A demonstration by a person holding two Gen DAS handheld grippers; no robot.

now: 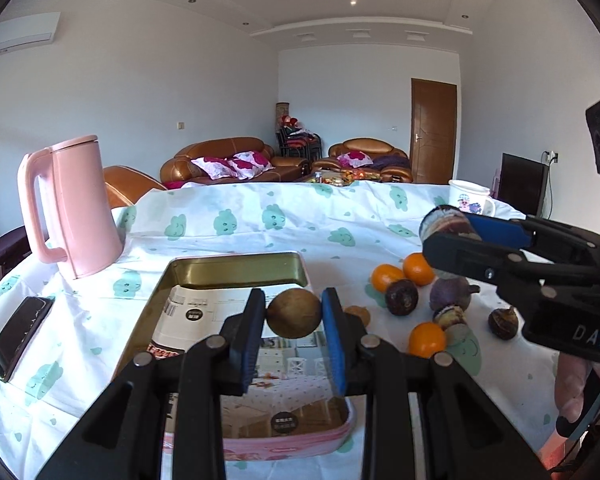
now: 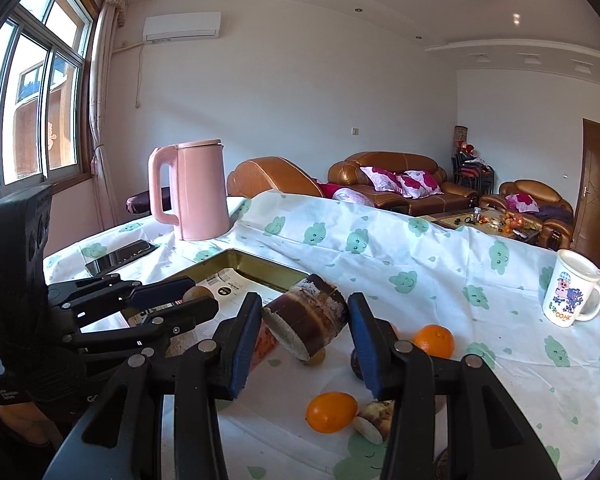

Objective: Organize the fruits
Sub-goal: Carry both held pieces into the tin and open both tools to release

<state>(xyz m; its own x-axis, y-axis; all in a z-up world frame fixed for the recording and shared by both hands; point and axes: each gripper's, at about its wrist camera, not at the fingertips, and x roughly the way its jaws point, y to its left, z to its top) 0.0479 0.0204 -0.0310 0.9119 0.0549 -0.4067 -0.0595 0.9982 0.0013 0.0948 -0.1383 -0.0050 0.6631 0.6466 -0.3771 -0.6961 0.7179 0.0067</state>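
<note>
My left gripper (image 1: 294, 316) is shut on a round brown fruit (image 1: 294, 313) and holds it above the open gold tin tray (image 1: 236, 270). My right gripper (image 2: 302, 326) is shut on a dark purple sugarcane piece (image 2: 306, 322) and holds it above the table, right of the tray (image 2: 256, 266). It also shows in the left wrist view (image 1: 450, 232). Oranges (image 1: 418, 268), a dark round fruit (image 1: 401, 297) and sugarcane pieces (image 1: 450, 292) lie loose on the cloth right of the tray. An orange (image 2: 331, 412) lies below the right gripper.
A pink kettle (image 1: 74, 208) stands at the far left of the table. A black phone (image 1: 18, 338) lies left of the tray. A white mug (image 2: 572, 294) stands at the far right. The tray holds printed leaflets (image 1: 204, 312).
</note>
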